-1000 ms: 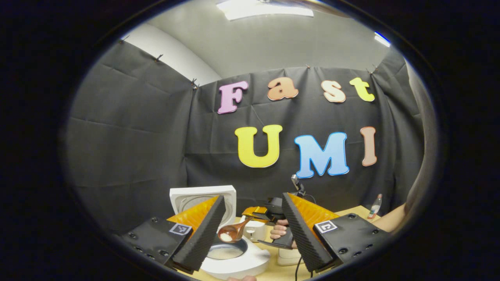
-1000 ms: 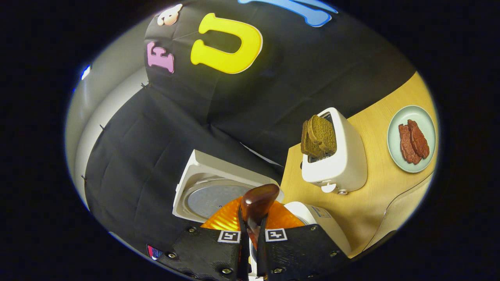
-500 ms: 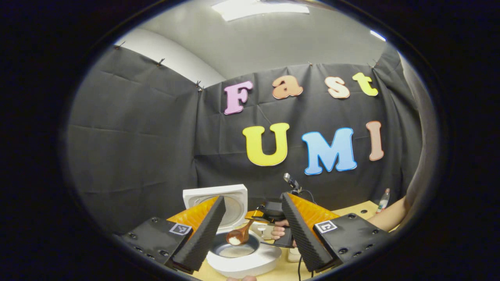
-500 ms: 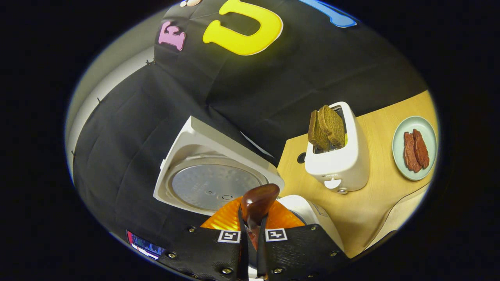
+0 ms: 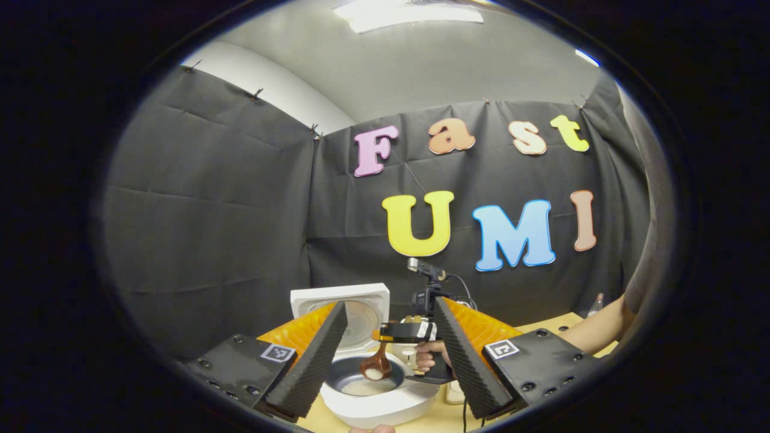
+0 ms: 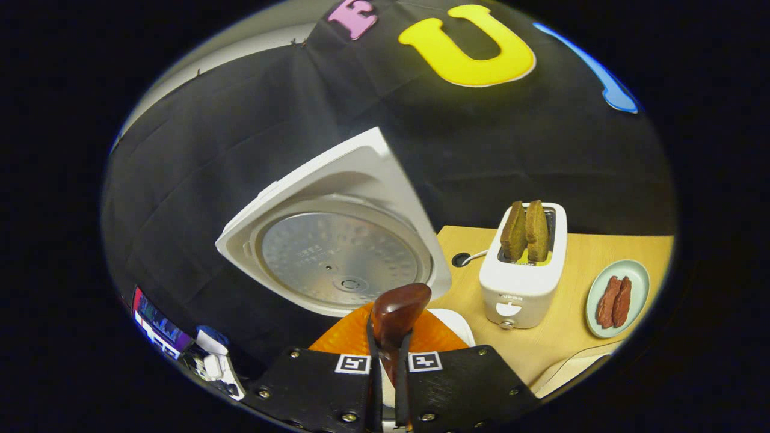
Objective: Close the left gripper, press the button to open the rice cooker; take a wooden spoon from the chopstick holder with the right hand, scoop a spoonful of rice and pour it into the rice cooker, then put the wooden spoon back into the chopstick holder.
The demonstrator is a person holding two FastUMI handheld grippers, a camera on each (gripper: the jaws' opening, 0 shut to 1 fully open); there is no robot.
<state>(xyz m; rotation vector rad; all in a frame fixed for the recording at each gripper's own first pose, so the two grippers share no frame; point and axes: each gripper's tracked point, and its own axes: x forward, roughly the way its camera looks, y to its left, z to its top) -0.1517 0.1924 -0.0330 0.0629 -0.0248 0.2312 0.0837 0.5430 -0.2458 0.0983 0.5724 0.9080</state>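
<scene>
Jaws of right gripper [image 6: 388, 385] clamped on glossy wooden spoon [image 6: 394, 313], bowl tipped over open white rice cooker [image 5: 376, 394] lower centre, left gripper [image 5: 388, 361] jaws spread wide, empty.

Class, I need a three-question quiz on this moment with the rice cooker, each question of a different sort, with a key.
1. True or false: the rice cooker lid is shut.
2. What does the right gripper hold? A) wooden spoon B) toast C) plate
3. Fill in: the toast stands in the ____.

Key: 1 false, the lid is up. 2 A. 3 toaster.
</scene>
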